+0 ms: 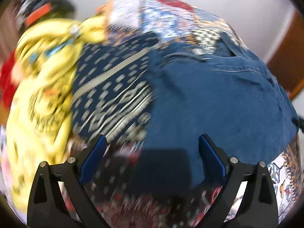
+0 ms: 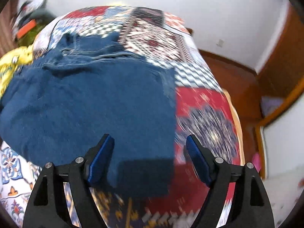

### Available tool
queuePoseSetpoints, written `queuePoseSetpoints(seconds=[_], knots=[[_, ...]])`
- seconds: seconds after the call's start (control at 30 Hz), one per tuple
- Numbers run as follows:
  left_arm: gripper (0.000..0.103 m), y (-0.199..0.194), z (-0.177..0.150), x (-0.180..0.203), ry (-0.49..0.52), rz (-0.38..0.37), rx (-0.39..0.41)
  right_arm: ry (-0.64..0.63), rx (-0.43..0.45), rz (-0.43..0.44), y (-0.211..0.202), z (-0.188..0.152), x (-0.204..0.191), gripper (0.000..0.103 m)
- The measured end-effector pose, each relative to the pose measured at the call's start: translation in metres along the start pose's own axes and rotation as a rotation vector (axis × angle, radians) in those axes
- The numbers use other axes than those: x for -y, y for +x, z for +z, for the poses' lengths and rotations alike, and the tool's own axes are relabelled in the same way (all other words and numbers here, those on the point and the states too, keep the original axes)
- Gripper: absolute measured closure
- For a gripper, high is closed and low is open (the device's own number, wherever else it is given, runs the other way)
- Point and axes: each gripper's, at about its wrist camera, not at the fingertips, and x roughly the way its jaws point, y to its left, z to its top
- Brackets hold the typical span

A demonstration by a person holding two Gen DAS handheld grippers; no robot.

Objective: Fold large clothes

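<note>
I'm hovering both released claws, left gripper (image 1: 152, 157) and right gripper (image 2: 150, 155), over the jeans (image 2: 85, 98), risking snagging the patchwork quilt (image 2: 199, 104) at 3 o'clock.

yellow garment (image 1: 43, 87) blurred, bedspread (image 2: 205, 117) smeared

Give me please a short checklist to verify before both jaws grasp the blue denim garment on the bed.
1. Left gripper jaws open, nothing between them: ok.
2. Right gripper jaws open, nothing between them: ok.
3. Blue denim garment lies spread on the patterned bedcover: ok.
4. Near edge of the garment below both grippers: ok.
5. Yellow garment apart from the denim: cannot tell, it lies close at the far corner.
6. Garment free of wrinkles: not ok, folds show near the waistband.
</note>
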Motion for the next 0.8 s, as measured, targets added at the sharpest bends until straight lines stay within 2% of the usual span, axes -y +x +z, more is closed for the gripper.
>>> queuePoseSetpoints(seconds=[0.07,0.17,0.27,0.37,0.4,0.47,0.6,0.73,0.8], knots=[[0.005,-0.009,-0.011,-0.011,-0.041,0.01,0.004,0.078,-0.013,0.019,-0.006,-0.008,0.016,0.025],[0.005,-0.021,-0.024,-0.028,-0.102,0.068,-0.005,0.164,-0.019,0.055,-0.021,-0.021,0.033,0.025],[0.005,-0.029,-0.035,-0.045,-0.179,0.088,-0.027,0.194,-0.005,0.018,-0.035,-0.029,0.036,0.024],[0.006,-0.033,-0.045,-0.057,-0.233,0.146,-0.062,0.199,0.005,0.01,-0.048,-0.039,0.034,0.024],[0.006,-0.037,-0.049,-0.06,-0.25,0.134,-0.064,0.195,0.01,0.012,-0.053,-0.042,0.032,0.024],[0.006,-0.045,-0.055,-0.062,-0.298,0.066,-0.058,0.181,0.023,0.009,-0.058,-0.043,0.03,0.024],[0.006,-0.053,-0.057,-0.05,-0.387,-0.157,-0.059,0.133,0.065,-0.004,-0.076,-0.046,0.018,0.024],[0.006,-0.038,-0.056,-0.029,-0.465,-0.415,-0.115,0.117,0.078,0.03,-0.079,-0.039,0.005,0.024],[0.006,-0.027,-0.056,-0.019,-0.482,-0.487,-0.135,0.103,0.092,0.049,-0.08,-0.036,-0.005,0.024]])
